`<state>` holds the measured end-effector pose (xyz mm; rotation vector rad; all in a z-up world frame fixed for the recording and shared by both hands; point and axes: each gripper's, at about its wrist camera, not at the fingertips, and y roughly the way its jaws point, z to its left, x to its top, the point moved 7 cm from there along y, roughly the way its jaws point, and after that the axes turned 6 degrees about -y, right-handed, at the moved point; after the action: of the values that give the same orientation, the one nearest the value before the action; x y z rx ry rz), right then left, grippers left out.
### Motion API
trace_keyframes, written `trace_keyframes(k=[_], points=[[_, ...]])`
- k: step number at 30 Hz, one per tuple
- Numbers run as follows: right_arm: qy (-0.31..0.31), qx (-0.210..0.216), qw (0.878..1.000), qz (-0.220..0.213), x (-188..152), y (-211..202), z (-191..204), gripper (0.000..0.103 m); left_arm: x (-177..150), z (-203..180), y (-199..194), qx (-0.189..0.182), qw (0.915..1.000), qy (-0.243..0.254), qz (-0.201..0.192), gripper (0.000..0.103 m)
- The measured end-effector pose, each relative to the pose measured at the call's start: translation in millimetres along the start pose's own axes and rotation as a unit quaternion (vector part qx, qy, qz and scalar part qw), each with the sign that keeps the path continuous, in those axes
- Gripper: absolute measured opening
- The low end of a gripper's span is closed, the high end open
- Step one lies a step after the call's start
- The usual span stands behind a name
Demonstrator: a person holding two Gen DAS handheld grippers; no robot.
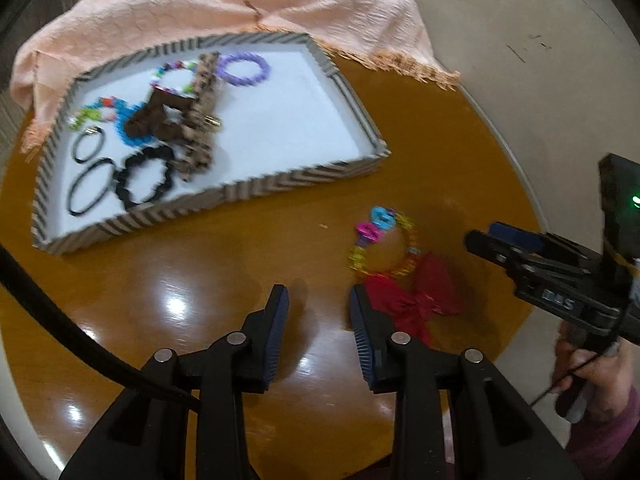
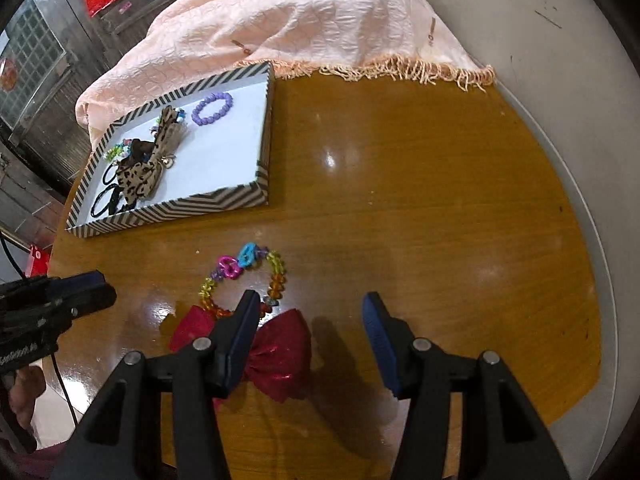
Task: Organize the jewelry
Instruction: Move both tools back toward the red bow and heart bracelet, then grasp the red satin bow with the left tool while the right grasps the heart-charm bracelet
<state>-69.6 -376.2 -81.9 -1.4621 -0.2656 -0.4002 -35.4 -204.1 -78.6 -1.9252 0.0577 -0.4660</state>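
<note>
On the counter [image 2: 400, 200], working from the left, the striped tray [image 2: 172, 208] sits at the far left edge and already contains black hair ties [image 1: 86, 188], a leopard-print bow [image 2: 140, 176], assorted coloured bead bracelets and a purple bead bracelet [image 2: 212, 109]; the right half of its white floor is bare. A peach cloth [image 2: 280, 20] lies behind it. Nearer the front, two items remain outside the tray: a multicoloured bead bracelet [image 2: 244, 276] and, touching its near edge, a red bow [image 2: 280, 356].

The left tool [image 1: 318, 312] hovers just left of the bow with its jaws apart and nothing between them. The right tool [image 2: 310, 320] is also open and empty; in its own view the left pad [image 2: 240, 336] overlaps the bow's centre and the right pad stands over bare wood.

The step in hand appears to be picking up the bow or the bracelet. Recommended practice:
- Assign one item to one tool; keep the other tool clear to avoid collision, as both are close together.
- Centre the jaws over the bow's knot, not a loose wing.
- Descend until both pads straddle the knot, then close.
- Check that the bracelet is not caught with it.
- Place the item on the bare right side of the tray.
</note>
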Motion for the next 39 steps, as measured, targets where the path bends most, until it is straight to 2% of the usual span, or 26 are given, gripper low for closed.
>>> trace_keyframes(k=[5,10,13,16,20,24,27,31,33,34,36,39], points=[[0.006,-0.003,1.0,0.003,1,2,-8,0.056,-14,-22,13,-0.045,0.9984,0.009,0.034,0.046],[0.001,0.001,1.0,0.007,3,4,-8,0.056,-22,-34,30,-0.048,0.9972,0.018,0.054,0.048],[-0.001,0.002,1.0,0.013,2,6,-9,0.056,-23,-45,31,-0.051,0.997,0.034,0.048,0.048],[0.004,0.002,1.0,0.015,1,7,-15,0.056,-22,-61,27,-0.055,0.9951,0.075,0.033,0.048],[0.022,-0.001,1.0,0.016,1,8,-29,0.056,-30,-86,34,-0.042,0.9878,0.146,0.034,0.048],[0.033,-0.003,0.999,0.014,1,7,-41,0.056,-37,-101,50,-0.024,0.979,0.197,0.045,0.048],[0.037,-0.004,0.999,0.016,0,8,-45,0.056,-40,-109,64,-0.018,0.9747,0.215,0.058,0.048],[0.044,-0.004,0.999,0.021,-4,10,-52,0.056,-37,-111,82,-0.004,0.975,0.21,0.074,0.048],[0.046,-0.002,0.999,0.024,-4,11,-53,0.056,-37,-111,86,-0.004,0.9744,0.211,0.078,0.034],[0.045,-0.001,0.999,0.024,-4,12,-53,0.056,-38,-109,87,-0.001,0.9738,0.213,0.08,0.023],[0.043,0.005,0.999,0.024,-3,13,-50,0.056,-38,-102,85,-0.002,0.9747,0.209,0.078,0.02],[0.031,0.017,0.999,0.024,1,17,-39,0.056,-33,-82,79,-0.007,0.9807,0.179,0.078,0.016]])
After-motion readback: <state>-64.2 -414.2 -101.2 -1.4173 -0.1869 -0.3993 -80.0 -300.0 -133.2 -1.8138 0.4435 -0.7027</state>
